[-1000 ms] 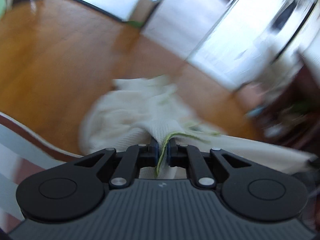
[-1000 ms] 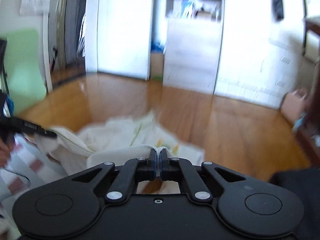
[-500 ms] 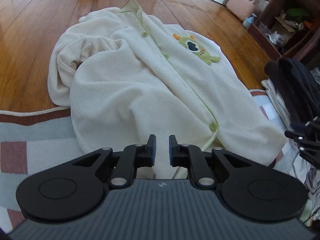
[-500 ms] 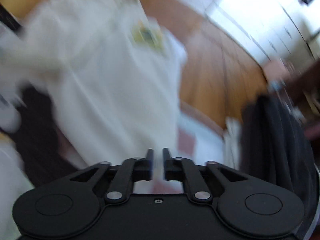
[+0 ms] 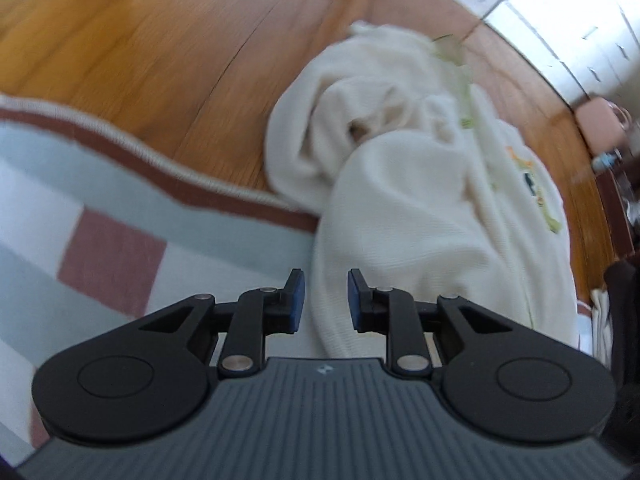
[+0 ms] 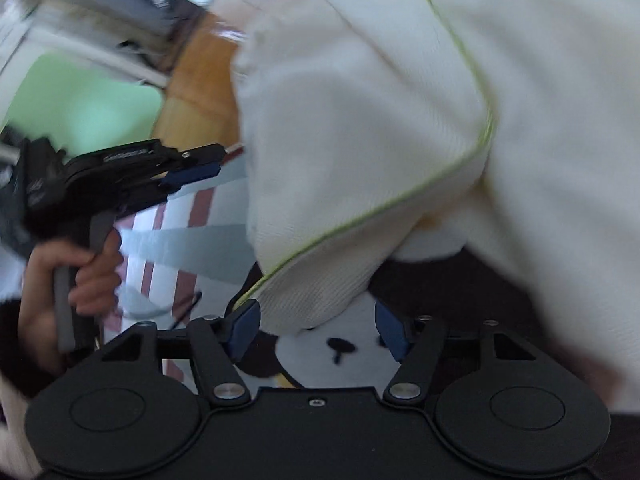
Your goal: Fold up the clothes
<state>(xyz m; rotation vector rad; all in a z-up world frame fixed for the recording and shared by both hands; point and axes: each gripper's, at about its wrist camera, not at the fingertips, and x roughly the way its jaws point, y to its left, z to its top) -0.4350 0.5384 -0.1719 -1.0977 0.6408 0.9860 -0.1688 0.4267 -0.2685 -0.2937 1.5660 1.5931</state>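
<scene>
Open passage is offered to the left by the bare brown wooden floor [image 5: 140,40] and the flat striped grey, white and maroon rug [image 5: 100,220]. Ahead, the way is blocked by the bunched cream knit garment with green piping [image 5: 420,184]. At the right edge, room is narrowed by a dark heap of clothing [image 5: 620,300]. In the right wrist view, the cream garment hangs close in front, with dark fabric printed with a white bear face [image 6: 340,352] lying beneath.

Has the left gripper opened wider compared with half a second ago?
Yes. The left gripper now has a wider gap between its blue pads, judged against its own black body, with the cream garment beyond them.
</scene>
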